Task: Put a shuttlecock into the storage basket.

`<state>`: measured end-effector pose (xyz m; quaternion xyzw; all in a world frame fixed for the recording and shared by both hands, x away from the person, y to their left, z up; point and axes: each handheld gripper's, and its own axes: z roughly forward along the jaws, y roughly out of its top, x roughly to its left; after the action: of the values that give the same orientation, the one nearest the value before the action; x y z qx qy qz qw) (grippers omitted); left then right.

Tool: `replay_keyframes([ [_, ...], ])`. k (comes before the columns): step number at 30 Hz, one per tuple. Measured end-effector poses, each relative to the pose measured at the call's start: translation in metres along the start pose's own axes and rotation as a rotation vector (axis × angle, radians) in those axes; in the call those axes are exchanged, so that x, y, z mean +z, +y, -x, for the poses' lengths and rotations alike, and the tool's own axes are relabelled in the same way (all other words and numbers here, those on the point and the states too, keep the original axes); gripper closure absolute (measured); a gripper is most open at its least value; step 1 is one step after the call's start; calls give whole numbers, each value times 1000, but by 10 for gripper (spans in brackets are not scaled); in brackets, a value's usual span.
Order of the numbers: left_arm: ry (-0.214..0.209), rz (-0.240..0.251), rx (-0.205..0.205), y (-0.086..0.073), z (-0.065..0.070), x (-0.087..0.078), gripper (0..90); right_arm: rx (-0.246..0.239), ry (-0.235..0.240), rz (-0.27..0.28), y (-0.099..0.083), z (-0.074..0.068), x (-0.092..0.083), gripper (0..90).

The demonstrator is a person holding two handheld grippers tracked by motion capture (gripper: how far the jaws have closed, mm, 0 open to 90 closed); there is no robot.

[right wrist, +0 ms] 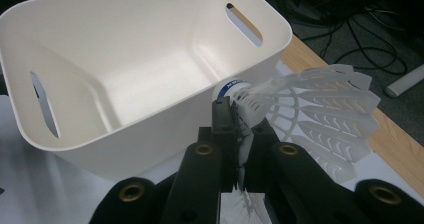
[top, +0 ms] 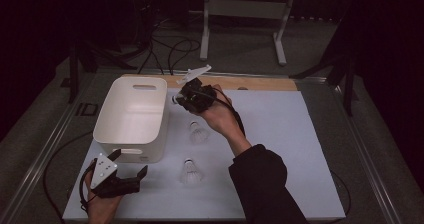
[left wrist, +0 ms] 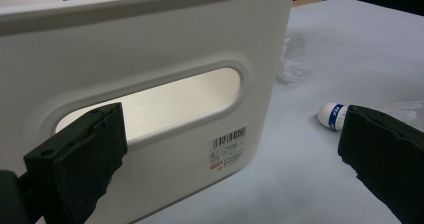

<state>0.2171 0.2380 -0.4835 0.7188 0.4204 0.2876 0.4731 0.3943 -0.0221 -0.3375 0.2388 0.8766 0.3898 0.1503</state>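
Note:
My right gripper (top: 181, 100) hangs above the table by the right rim of the white plastic bin (top: 131, 115). It is shut on a white plastic shuttlecock (right wrist: 320, 104), pinched at the neck where cork and skirt meet, its blue-banded cork toward the bin (right wrist: 125, 59). My right gripper (right wrist: 240, 109) has its jaws tight together. Two more shuttlecocks stand on the white mat, one (top: 197, 132) beside the bin and one (top: 191, 171) nearer me. My left gripper (top: 131, 163) is low at the bin's near side, open and holding nothing. In its own view the left gripper (left wrist: 235, 119) faces the bin's handle slot (left wrist: 150, 104), with a shuttlecock's cork (left wrist: 332, 115) to the right.
The white mat (top: 280, 134) covers most of the table, with a wooden strip (top: 260, 83) along its far edge. Metal rails run down both table sides. Beyond the table are floor cables (top: 170, 49) and a white metal stand (top: 245, 14).

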Motion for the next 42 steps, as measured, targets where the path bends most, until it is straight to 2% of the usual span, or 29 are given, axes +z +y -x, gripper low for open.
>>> replay_keyframes([
  [24, 2, 1, 2, 0, 0, 0, 0, -19, 7, 26, 19, -14, 8, 868],
  [42, 0, 3, -4, 0, 0, 0, 0, -40, 33, 17, 26, -29, 19, 868],
])
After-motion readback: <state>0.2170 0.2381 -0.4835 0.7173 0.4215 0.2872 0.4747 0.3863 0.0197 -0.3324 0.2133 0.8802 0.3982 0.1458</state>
